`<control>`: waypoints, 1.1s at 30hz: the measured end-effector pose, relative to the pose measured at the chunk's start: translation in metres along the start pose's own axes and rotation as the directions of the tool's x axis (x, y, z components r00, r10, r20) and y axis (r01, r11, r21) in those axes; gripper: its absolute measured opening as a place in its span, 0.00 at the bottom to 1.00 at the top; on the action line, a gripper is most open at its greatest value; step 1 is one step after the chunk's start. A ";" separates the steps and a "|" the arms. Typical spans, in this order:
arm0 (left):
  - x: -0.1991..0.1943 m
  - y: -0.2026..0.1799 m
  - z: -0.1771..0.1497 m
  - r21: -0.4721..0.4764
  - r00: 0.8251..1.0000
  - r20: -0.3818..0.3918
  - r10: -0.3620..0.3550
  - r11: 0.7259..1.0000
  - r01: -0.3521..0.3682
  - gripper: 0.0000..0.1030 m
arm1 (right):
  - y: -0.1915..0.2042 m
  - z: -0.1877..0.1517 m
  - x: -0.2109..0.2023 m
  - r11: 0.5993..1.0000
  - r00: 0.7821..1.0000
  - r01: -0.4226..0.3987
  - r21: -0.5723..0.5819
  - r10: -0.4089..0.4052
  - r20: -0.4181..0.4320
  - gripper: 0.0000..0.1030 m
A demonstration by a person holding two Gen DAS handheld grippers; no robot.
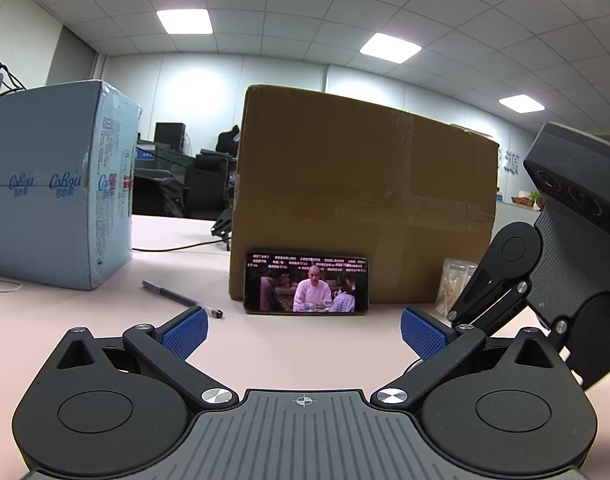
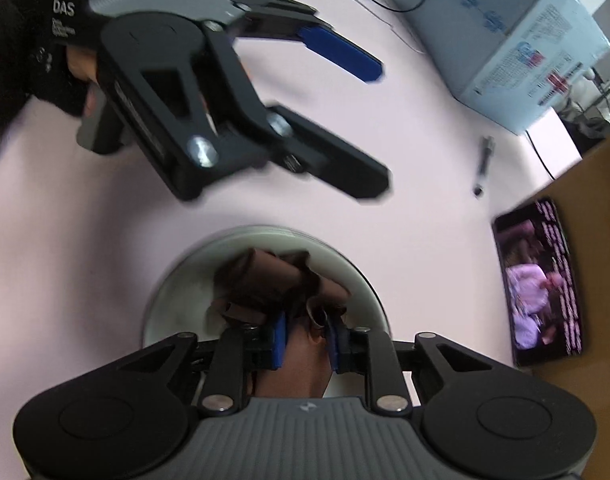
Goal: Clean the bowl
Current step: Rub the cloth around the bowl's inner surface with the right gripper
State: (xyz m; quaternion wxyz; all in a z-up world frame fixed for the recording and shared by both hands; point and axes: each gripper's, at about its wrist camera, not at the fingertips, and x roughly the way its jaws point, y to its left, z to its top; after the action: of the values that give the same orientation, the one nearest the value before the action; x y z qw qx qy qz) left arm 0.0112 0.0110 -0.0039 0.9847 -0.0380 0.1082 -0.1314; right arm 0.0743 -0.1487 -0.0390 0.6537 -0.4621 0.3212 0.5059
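right gripper (image 2: 305, 342): ribbed blue pads pinching a crumpled brown cloth (image 2: 281, 284), pressing it into the bowl
bowl (image 2: 357, 276): round, pale, probably glazed (blurry), sitting on the pink table (image 2: 425, 208)
left gripper (image 1: 304, 330): jaws hanging wide, gripping nothing
further out: phone (image 1: 306, 285) leaning on a cardboard box (image 1: 361, 196)

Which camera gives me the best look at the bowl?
The right wrist view: the bowl sits below the right gripper, which holds a brown cloth in it. The left wrist view does not show it.
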 end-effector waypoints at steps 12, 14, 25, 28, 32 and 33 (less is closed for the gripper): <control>-0.003 -0.001 -0.001 0.000 1.000 0.004 -0.003 1.000 0.003 1.00 | 0.001 -0.004 -0.008 0.999 0.999 -0.044 0.016 0.044 0.007 0.18; -0.003 0.000 -0.001 -0.002 1.000 0.009 -0.002 1.000 0.002 1.00 | 0.002 -0.002 -0.009 0.998 0.999 -0.052 0.019 0.052 0.010 0.18; -0.005 -0.001 0.000 -0.001 1.000 0.016 -0.008 1.000 0.008 1.00 | -0.002 0.004 -0.007 0.991 0.994 -0.108 0.076 0.106 0.033 0.22; -0.005 -0.001 0.000 0.000 1.000 0.017 -0.008 1.000 0.008 1.00 | -0.010 0.000 -0.006 0.987 0.995 -0.092 0.132 0.087 0.046 0.13; -0.005 -0.001 0.000 -0.003 1.000 0.015 -0.009 1.000 0.009 1.00 | -0.004 -0.006 -0.012 0.991 0.998 0.013 0.133 -0.021 0.060 0.08; -0.005 -0.001 0.000 -0.003 1.000 0.015 -0.009 1.000 0.009 1.00 | -0.002 -0.007 -0.017 0.990 0.996 0.027 0.142 -0.038 0.080 0.08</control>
State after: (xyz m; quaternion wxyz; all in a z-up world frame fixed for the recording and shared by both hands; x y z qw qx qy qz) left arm 0.0065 0.0116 -0.0033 0.9848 -0.0409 0.1006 -0.1352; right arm 0.0715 -0.1619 -0.0260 0.7054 -0.3990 0.3212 0.4899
